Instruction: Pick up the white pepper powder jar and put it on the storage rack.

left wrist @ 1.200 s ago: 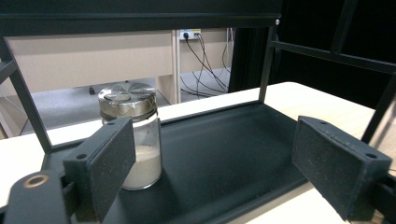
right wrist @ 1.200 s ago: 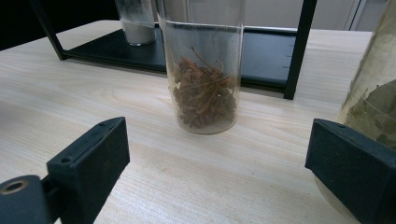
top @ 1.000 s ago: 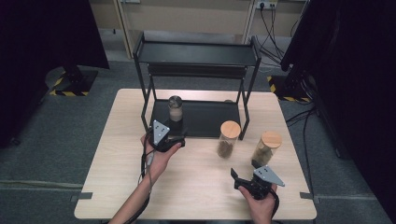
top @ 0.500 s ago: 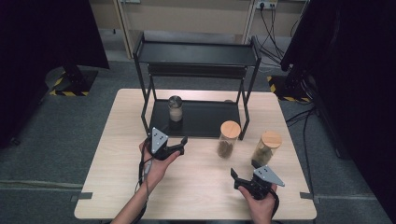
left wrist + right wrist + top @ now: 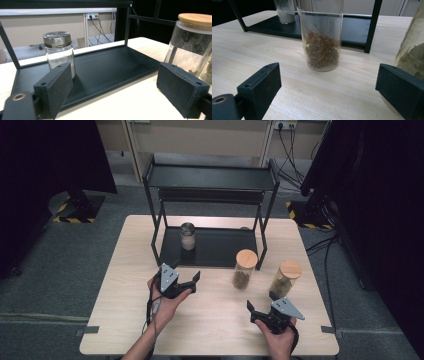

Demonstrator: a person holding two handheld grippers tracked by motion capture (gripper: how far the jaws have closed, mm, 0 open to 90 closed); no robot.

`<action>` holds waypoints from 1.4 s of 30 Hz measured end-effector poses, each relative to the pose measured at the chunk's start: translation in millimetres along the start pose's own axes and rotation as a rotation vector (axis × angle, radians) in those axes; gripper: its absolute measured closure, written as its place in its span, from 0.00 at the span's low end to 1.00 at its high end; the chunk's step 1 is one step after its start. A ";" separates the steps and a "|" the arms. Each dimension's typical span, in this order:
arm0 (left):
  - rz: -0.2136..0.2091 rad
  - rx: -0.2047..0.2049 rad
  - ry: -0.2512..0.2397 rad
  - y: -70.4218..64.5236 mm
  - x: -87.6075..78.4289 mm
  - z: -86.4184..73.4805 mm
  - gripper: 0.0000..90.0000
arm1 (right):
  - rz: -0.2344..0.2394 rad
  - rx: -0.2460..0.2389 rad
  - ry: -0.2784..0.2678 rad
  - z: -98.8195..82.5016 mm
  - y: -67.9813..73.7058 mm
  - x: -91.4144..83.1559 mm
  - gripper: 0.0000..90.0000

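My left gripper (image 5: 187, 271) stands open and empty over the table, just in front of the black rack's lower shelf (image 5: 220, 251). In the left gripper view its jaws (image 5: 113, 75) frame that shelf (image 5: 107, 67), with a small metal-lidded jar (image 5: 59, 53) of white powder upright on it at the left. My right gripper (image 5: 262, 301) is open near the front right of the table. Between its jaws (image 5: 328, 75) and farther off stands a glass jar of brown dried plants (image 5: 322, 37), with a wooden lid (image 5: 246, 257). A second wooden-lidded jar (image 5: 285, 279) stands close to its right pad.
The black two-tier rack (image 5: 210, 177) fills the back middle of the wooden table (image 5: 125, 270). Its front right post (image 5: 372, 27) stands just behind the brown jar. Dark screens, cables and a grey floor surround the table.
My left gripper has drawn back from the rack toward the person, away from the small jar, which stays on the lower shelf. The right gripper has not moved.
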State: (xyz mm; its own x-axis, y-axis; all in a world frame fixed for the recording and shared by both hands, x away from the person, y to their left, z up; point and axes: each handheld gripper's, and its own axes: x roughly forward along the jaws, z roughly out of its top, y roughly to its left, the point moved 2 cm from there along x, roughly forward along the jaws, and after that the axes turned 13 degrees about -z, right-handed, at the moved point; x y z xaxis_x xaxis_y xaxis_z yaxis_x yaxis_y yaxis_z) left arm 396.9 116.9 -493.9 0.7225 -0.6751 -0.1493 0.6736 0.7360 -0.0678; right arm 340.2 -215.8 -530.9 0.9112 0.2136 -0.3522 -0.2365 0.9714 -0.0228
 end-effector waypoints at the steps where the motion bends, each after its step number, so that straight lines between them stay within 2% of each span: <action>1: -0.001 0.000 0.000 -0.4 -1.1 -1.0 0.15 | 0.000 0.001 0.000 0.0 0.0 0.0 0.07; 14: -0.034 -0.031 0.003 -6.6 -17.3 -17.5 0.14 | -0.001 0.001 0.000 -0.1 0.1 -0.1 0.07; 22: -0.046 -0.034 0.014 -12.0 -26.0 -29.9 0.14 | -0.002 0.002 0.000 -0.1 0.2 -0.2 0.07; 32: -0.052 -0.058 0.019 -13.2 -31.0 -42.8 0.14 | -0.002 0.002 0.001 0.0 0.2 0.0 0.07; 42: -0.056 -0.061 0.025 -14.8 -34.6 -50.6 0.14 | -0.006 0.003 0.002 0.0 0.2 0.0 0.07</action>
State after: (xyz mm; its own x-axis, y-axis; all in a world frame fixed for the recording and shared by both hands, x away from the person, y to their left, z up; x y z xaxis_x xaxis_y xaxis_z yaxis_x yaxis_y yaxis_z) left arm 354.0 132.0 -537.7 0.6795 -0.7142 -0.1680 0.7013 0.6996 -0.1370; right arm 340.2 -215.6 -530.9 0.9122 0.2073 -0.3535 -0.2296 0.9730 -0.0221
